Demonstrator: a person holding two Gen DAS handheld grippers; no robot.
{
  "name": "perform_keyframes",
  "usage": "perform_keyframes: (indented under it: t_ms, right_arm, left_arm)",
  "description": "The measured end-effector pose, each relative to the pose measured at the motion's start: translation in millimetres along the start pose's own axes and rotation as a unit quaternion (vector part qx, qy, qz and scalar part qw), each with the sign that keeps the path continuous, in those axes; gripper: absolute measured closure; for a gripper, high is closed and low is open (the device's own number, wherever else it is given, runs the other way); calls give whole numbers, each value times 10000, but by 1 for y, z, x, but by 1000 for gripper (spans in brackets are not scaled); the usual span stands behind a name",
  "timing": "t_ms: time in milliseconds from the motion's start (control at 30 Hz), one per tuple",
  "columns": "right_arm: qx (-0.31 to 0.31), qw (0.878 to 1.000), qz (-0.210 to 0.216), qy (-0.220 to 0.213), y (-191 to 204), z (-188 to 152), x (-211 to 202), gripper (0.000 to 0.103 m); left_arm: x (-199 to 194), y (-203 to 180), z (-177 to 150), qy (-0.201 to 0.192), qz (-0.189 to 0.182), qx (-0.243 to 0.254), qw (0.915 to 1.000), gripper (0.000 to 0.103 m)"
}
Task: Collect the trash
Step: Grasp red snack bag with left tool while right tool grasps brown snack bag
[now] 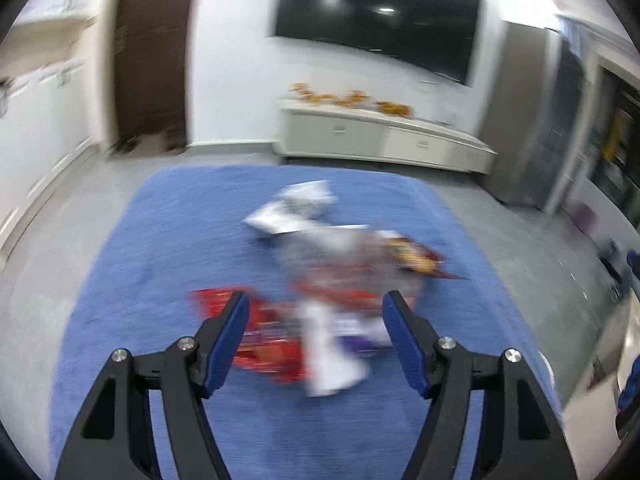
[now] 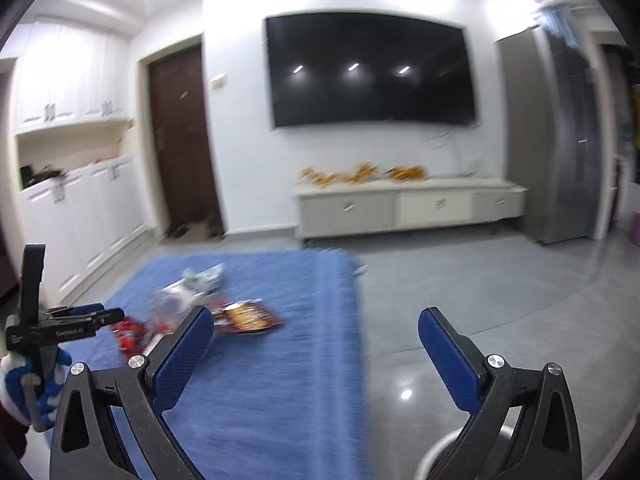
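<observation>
A pile of blurred trash lies on a blue rug [image 1: 160, 240]: a red wrapper [image 1: 264, 344], a white wrapper [image 1: 332, 360], crumpled white packaging [image 1: 296, 208], clear plastic [image 1: 340, 256] and an orange-brown snack bag [image 1: 416, 256]. My left gripper [image 1: 316, 296] hovers over the near end of the pile, open, its pads clear of the wrappers. In the right wrist view the snack bag [image 2: 250, 318] and red wrapper [image 2: 128, 334] lie ahead to the left. My right gripper [image 2: 316, 314] is wide open and empty over the rug's right edge [image 2: 280, 380]. The left gripper [image 2: 104, 313] shows side-on, held by a gloved hand [image 2: 24, 384].
A low white cabinet [image 2: 408, 208] stands under a wall-mounted TV [image 2: 372, 72]. A brown door [image 2: 184, 140] and white cupboards [image 2: 80, 216] are to the left, a tall grey unit [image 2: 560, 140] to the right. A white round rim [image 2: 436, 456] shows on the grey floor.
</observation>
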State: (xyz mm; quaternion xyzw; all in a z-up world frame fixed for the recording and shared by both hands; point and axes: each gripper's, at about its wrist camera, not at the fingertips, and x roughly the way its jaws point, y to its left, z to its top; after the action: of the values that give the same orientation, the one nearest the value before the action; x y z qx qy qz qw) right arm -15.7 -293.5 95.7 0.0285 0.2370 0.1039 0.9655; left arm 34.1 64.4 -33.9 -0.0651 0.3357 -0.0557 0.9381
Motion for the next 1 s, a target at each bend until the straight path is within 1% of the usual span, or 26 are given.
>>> perform_keyframes:
  t_ms: [67, 133, 167, 267, 367, 467, 500, 533, 567, 600, 633, 667, 700, 733, 800, 867, 1000]
  right_arm:
    - [10, 9991, 239, 351, 16, 4, 34, 0]
    - [10, 9965, 395, 743, 28, 5, 75, 0]
    - [-75, 9953, 416, 874, 31, 1, 89, 0]
    - [-576, 9888, 339, 1332, 59, -15, 140, 0]
    - [-1077, 9814, 286, 1566, 79, -34, 164, 2]
    - [-1738, 9707, 168, 1648, 99, -47, 182, 18]
    - [-1956, 9668, 124, 1639, 106, -48, 189, 28]
    - [-2100, 9639, 84, 1636, 110, -48, 194, 38]
    - [-2220, 9612, 42, 1637, 112, -49, 199, 42]
    - [-2344, 9579, 25, 1659, 116, -50, 206, 47]
    - [-2448, 9546, 37, 1697, 119, -52, 214, 60]
    - [-2504, 9524, 54, 1740, 120, -53, 218, 68]
    - [-2521, 9510, 70, 1791, 120, -54, 223, 81]
    - [-2474, 9518, 127, 1808, 118, -54, 223, 89]
    - [-2325, 9561, 225, 1772, 113, -52, 217, 92]
    - [-2078, 9617, 387, 1743, 105, -48, 207, 94]
    - [-1455, 9728, 799, 1614, 87, -36, 172, 96]
  left_arm:
    - [7, 30, 0, 68, 120, -282, 9995, 36]
    - [14, 46, -1, 152, 162, -409, 9989, 36]
    - [21, 55, -2, 245, 105, -511, 9983, 36]
    - [36, 63, -7, 413, 17, -621, 9972, 36]
    - [51, 67, -11, 562, -96, -627, 9964, 36]
    - [62, 67, -11, 663, -149, -639, 9956, 37]
    - [66, 68, -11, 694, -194, -674, 9951, 37]
    - [71, 62, -9, 707, -208, -692, 9949, 39]
    - [75, 62, -9, 720, -238, -719, 9945, 43]
    - [77, 62, -9, 755, -280, -749, 9939, 52]
    - [78, 61, -9, 786, -320, -779, 9933, 61]
    - [80, 61, -9, 822, -397, -826, 9924, 68]
    - [80, 61, -9, 846, -447, -852, 9918, 77]
    - [79, 60, -9, 838, -443, -859, 9918, 81]
    - [73, 60, -9, 745, -413, -847, 9928, 85]
    - [63, 58, -8, 643, -407, -850, 9935, 86]
    - [34, 50, -2, 368, -425, -797, 9952, 89]
